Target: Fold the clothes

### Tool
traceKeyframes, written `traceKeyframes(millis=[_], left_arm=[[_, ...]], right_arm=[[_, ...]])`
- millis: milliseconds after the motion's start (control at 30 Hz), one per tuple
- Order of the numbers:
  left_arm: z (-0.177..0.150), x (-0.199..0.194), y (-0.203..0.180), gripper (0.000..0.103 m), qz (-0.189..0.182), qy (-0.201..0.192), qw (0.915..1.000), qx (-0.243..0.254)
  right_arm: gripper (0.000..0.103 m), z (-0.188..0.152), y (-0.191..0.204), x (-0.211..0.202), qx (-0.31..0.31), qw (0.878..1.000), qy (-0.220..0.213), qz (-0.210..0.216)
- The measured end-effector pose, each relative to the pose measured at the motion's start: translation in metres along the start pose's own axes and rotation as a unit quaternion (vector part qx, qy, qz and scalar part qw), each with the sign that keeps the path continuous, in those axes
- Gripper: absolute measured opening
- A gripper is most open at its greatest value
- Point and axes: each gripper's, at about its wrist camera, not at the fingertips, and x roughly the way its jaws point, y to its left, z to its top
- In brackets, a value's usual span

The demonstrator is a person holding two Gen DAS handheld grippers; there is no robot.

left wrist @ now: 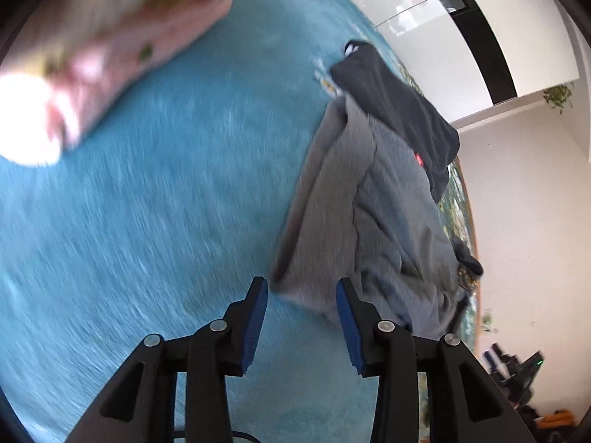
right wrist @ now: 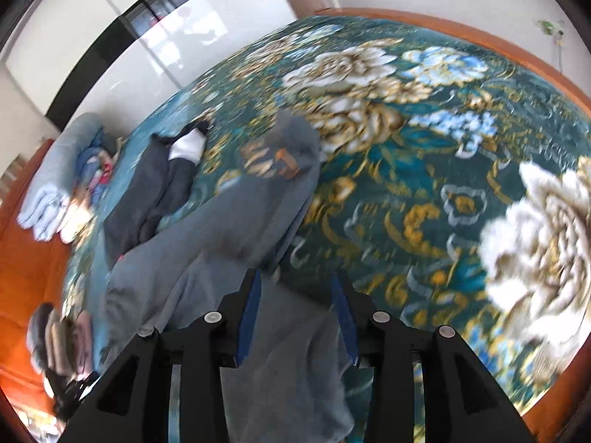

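A grey garment (left wrist: 369, 214) lies crumpled on the bed's teal cover (left wrist: 166, 203), with a dark navy garment (left wrist: 399, 110) on its far end. My left gripper (left wrist: 301, 291) hovers open just above the grey garment's near corner, holding nothing. In the right wrist view the same grey garment (right wrist: 236, 229) stretches away over the floral blanket (right wrist: 424, 192). It shows an orange mark (right wrist: 286, 160) near its far end. The dark navy garment with a white patch (right wrist: 155, 188) lies to its left. My right gripper (right wrist: 295, 288) is open over the grey cloth, its fingers apart with nothing between them.
A blurred pink folded cloth (left wrist: 122, 55) lies at the upper left of the left wrist view. Rolled pale blue bedding (right wrist: 55, 184) and a stack of folded clothes (right wrist: 62, 339) sit at the left. An orange wooden bed edge (right wrist: 480, 37) rims the blanket.
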Motion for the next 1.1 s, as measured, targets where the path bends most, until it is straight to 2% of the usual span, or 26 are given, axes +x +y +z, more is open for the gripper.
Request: traceKeyframes(millis=[100, 233, 400, 467, 567, 833, 867, 900, 933, 1033, 1100], left_arm=[[-0.004, 0.009, -0.002, 0.042, -0.013, 0.002, 0.9998, -0.015], [-0.004, 0.018, -0.002, 0.042, -0.020, -0.007, 0.9989, -0.042], [-0.005, 0.022, -0.011, 0.040, -0.007, -0.016, 0.9987, -0.048], [-0.006, 0.024, -0.013, 0.032, -0.006, -0.017, 0.9983, -0.055], [-0.007, 0.025, -0.010, 0.025, -0.009, -0.019, 0.9976, -0.066], [-0.005, 0.014, -0.012, 0.021, -0.021, -0.036, 0.9973, -0.061], [-0.003, 0.011, -0.013, 0.020, -0.026, -0.039, 0.9972, -0.058], [-0.002, 0.007, -0.013, 0.020, -0.030, -0.043, 0.9972, -0.055], [0.000, 0.003, -0.016, 0.019, -0.035, -0.047, 0.9971, -0.049], [0.009, -0.005, -0.027, 0.017, -0.042, -0.060, 0.9969, -0.029], [0.018, -0.009, -0.037, 0.015, -0.045, -0.067, 0.9966, -0.015]], right_arm=[[0.043, -0.036, 0.010, -0.009, -0.026, 0.999, 0.015, 0.019], [0.045, -0.087, 0.023, -0.012, -0.067, 0.997, 0.036, 0.025], [0.045, -0.138, 0.044, -0.008, -0.147, 0.988, 0.048, -0.020], [0.045, -0.147, 0.050, -0.003, -0.165, 0.985, 0.049, -0.033], [0.045, -0.157, 0.055, 0.006, -0.179, 0.981, 0.053, -0.046], [0.044, -0.181, 0.068, 0.027, -0.215, 0.971, 0.061, -0.084], [0.041, -0.178, 0.067, 0.026, -0.216, 0.970, 0.056, -0.095], [0.019, -0.176, 0.067, 0.025, -0.216, 0.969, 0.051, -0.105], [0.008, -0.172, 0.066, 0.023, -0.219, 0.968, 0.046, -0.116], [0.005, -0.149, 0.063, 0.016, -0.234, 0.960, 0.030, -0.149], [0.005, -0.128, 0.060, 0.009, -0.252, 0.949, 0.006, -0.191]])
